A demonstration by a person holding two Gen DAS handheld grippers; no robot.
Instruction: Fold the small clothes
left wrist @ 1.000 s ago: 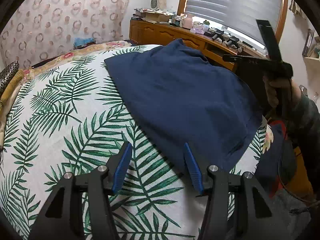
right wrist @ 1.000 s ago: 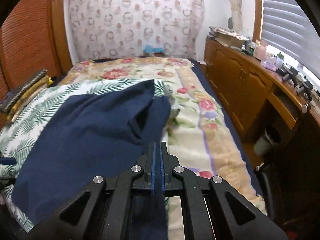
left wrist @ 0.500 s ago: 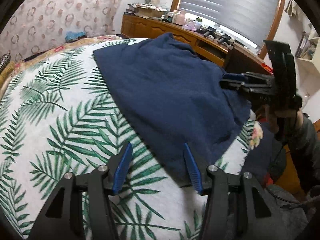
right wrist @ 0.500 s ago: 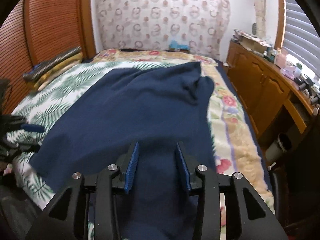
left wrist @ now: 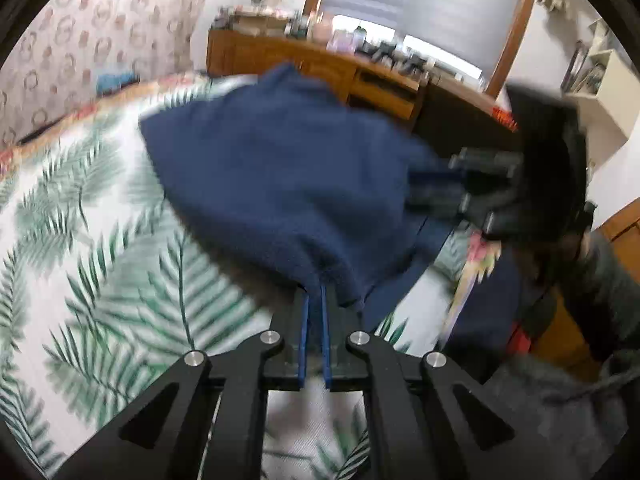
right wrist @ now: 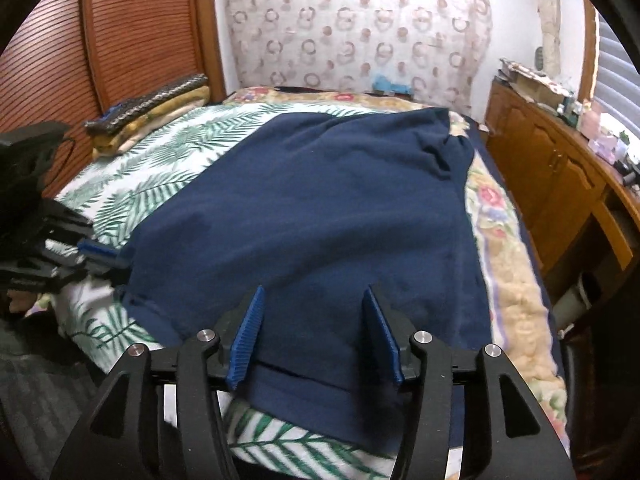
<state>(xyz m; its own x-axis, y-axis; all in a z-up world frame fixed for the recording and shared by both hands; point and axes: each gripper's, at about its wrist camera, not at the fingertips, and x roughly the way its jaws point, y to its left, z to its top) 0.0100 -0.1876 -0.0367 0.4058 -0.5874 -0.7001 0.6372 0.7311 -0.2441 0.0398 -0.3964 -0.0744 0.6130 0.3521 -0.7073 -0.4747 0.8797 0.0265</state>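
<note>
Blue shirt [right wrist: 320, 216] lies flat on the leafy bed cover [right wrist: 168, 152]. L gripper [left wrist: 314, 300] pinches its near corner tight. R gripper [right wrist: 312, 308] is opening over the hem, holding nothing. Looks soft & floppy, so grab corners.

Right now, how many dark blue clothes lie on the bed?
1: the navy garment spread over the palm-leaf sheet, its near corner in the left tongs. Others may be hidden.
</note>
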